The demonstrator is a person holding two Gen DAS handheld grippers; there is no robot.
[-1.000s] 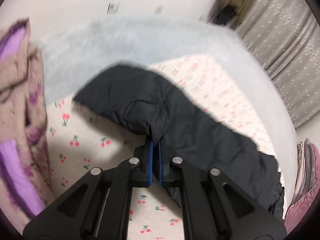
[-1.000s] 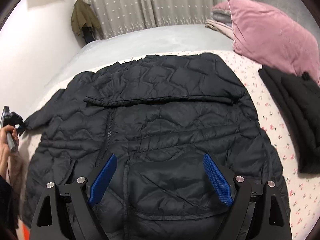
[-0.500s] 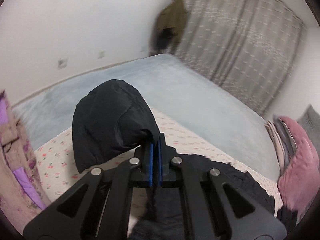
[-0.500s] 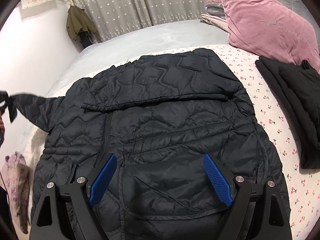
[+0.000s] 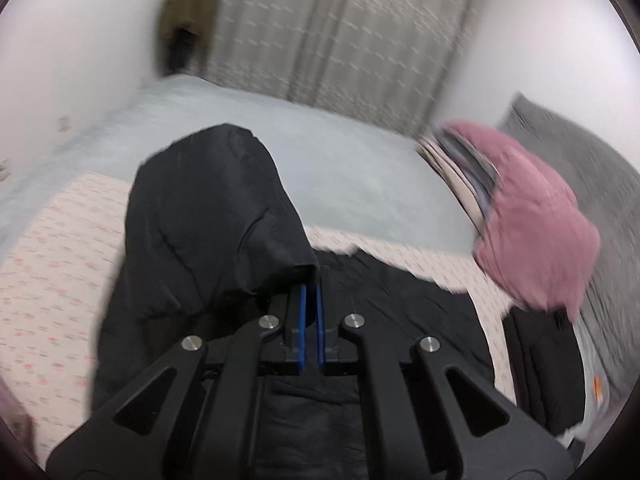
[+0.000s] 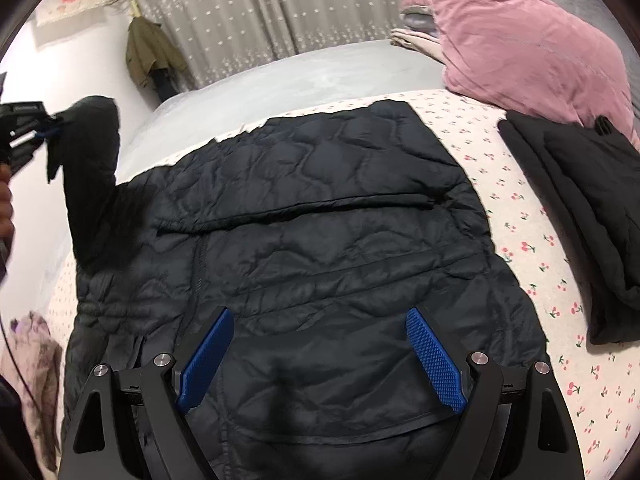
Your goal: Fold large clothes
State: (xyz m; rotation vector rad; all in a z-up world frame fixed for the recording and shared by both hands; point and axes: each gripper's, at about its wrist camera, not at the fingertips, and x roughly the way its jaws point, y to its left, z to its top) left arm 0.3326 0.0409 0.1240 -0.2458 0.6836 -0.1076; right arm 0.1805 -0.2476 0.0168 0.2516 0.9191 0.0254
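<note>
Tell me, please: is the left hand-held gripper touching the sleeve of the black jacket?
Touching. In the left wrist view the left hand-held gripper is shut on the sleeve; the cuff enters between its blue pads, lifted above the black jacket.

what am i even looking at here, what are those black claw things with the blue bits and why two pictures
No robot: a person holds a two-finger gripper in each hand, each with a camera looking along its fingers, hence two pictures. The left gripper is shut on the sleeve of a black quilted jacket and holds it up off the bed; the right camera sees it too. The right gripper is open over the jacket's lower part, holding nothing. Beside the jacket lie folded black clothes and a pink pillow.
</note>
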